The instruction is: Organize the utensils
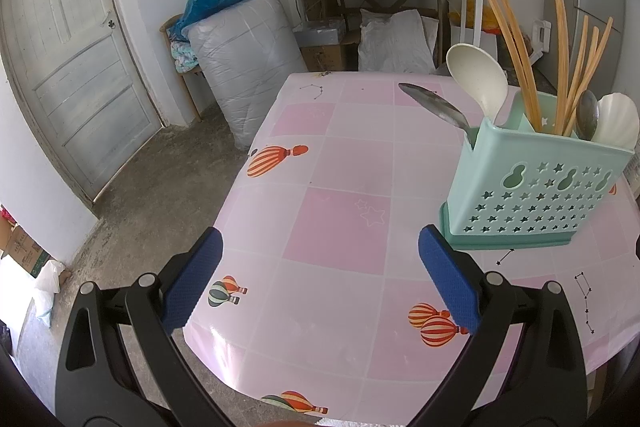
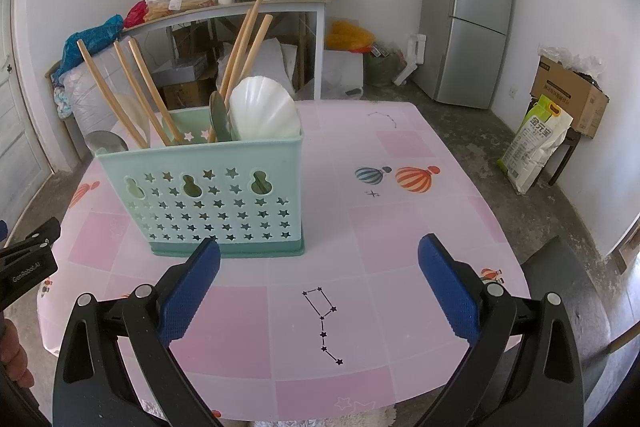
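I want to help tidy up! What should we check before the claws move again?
1. Left claw open and holding nothing: ok.
2. Right claw open and holding nothing: ok.
3. Holder upright on the table: ok.
4. Chopsticks, white spoons and metal spoons all in the holder: ok.
5. Metal spoon leaning far out of the left end: not ok, it might tip.
6. Any utensil left behind the holder: cannot tell.

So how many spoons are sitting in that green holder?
4, all in the green holder: a cream spoon and a steel spoon at one end, a white shell-shaped spoon and a steel one at the other. More could be hidden.
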Available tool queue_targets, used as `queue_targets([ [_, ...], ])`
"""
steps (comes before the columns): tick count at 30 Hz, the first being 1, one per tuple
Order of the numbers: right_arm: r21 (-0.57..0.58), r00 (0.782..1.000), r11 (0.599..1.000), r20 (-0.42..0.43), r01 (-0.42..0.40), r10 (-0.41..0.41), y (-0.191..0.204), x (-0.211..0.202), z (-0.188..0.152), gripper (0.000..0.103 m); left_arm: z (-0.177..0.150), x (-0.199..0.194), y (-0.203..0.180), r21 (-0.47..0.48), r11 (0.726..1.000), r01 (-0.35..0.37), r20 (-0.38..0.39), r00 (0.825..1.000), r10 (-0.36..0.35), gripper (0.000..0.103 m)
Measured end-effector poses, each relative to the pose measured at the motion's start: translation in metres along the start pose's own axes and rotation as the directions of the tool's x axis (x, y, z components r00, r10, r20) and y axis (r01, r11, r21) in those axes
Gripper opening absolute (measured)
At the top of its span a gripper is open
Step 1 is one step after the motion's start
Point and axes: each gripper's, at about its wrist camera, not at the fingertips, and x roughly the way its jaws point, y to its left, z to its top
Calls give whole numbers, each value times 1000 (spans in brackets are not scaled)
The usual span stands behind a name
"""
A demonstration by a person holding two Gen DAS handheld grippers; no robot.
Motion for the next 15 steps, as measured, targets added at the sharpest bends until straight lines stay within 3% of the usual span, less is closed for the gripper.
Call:
queue_targets([
  [15,2,1000,1000,2,-4,4,1,-1,1,96,0,0,0,1,1000,0,-1,1000,0,94],
])
